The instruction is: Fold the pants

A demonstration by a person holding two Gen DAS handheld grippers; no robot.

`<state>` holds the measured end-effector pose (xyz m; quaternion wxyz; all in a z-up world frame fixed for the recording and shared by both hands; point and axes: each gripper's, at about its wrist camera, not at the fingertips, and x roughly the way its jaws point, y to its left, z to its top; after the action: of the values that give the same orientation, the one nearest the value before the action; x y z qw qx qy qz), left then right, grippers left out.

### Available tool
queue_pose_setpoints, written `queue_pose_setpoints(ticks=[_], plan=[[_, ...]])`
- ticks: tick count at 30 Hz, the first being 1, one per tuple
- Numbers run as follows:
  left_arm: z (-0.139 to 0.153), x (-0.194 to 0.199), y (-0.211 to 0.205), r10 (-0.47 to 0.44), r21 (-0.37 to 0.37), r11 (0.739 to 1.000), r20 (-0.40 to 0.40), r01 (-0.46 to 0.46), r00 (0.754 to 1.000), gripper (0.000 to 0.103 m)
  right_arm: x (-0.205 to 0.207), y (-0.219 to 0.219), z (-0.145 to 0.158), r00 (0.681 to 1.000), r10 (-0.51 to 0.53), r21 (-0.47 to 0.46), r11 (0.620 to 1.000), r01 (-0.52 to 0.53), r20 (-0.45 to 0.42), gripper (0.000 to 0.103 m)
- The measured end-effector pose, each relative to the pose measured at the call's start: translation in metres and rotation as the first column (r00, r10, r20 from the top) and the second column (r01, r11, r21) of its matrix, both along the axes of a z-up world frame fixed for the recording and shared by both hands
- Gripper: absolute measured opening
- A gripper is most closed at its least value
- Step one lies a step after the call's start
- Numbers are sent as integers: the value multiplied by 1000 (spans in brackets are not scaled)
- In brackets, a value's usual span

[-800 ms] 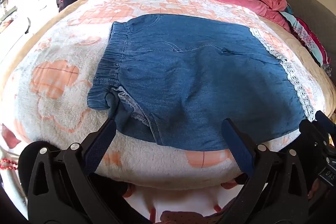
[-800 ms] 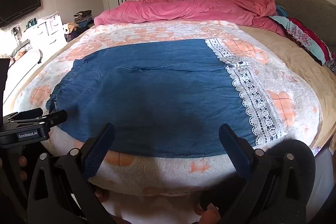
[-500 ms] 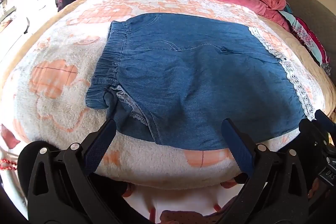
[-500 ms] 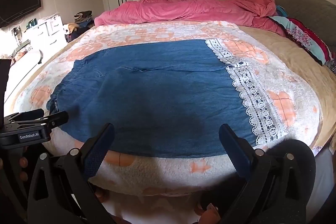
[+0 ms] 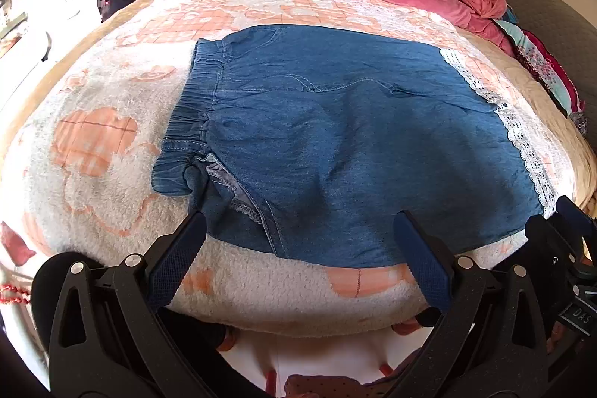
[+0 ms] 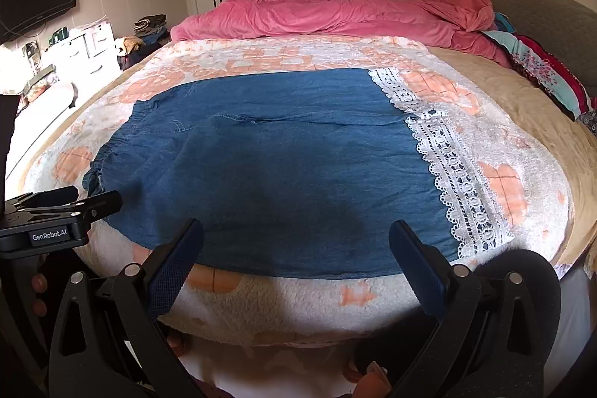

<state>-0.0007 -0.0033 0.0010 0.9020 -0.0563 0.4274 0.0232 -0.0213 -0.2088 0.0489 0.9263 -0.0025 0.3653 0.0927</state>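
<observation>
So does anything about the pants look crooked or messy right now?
Yes. On the denim pants, the near waistband corner is bunched and turned over, exposing pale inner lining. The rest lies flat.

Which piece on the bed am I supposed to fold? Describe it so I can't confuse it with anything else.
Start from the bed with the fleecy white-and-peach blanket. Spread flat across its near half lie the blue denim pants, elastic waistband on the left, white lace hem on the right. The pink duvet is bunched along the far edge; only the pants are blue and lace-trimmed.
</observation>
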Motion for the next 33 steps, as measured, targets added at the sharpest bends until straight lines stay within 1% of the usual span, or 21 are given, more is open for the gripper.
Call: queue_pose_setpoints(ticks=[33], plan=[[2,0,0,-5,1,1000,-1,5,1000,94,2,-1,-2,1000,3,-5,1000,-3,-8,99]])
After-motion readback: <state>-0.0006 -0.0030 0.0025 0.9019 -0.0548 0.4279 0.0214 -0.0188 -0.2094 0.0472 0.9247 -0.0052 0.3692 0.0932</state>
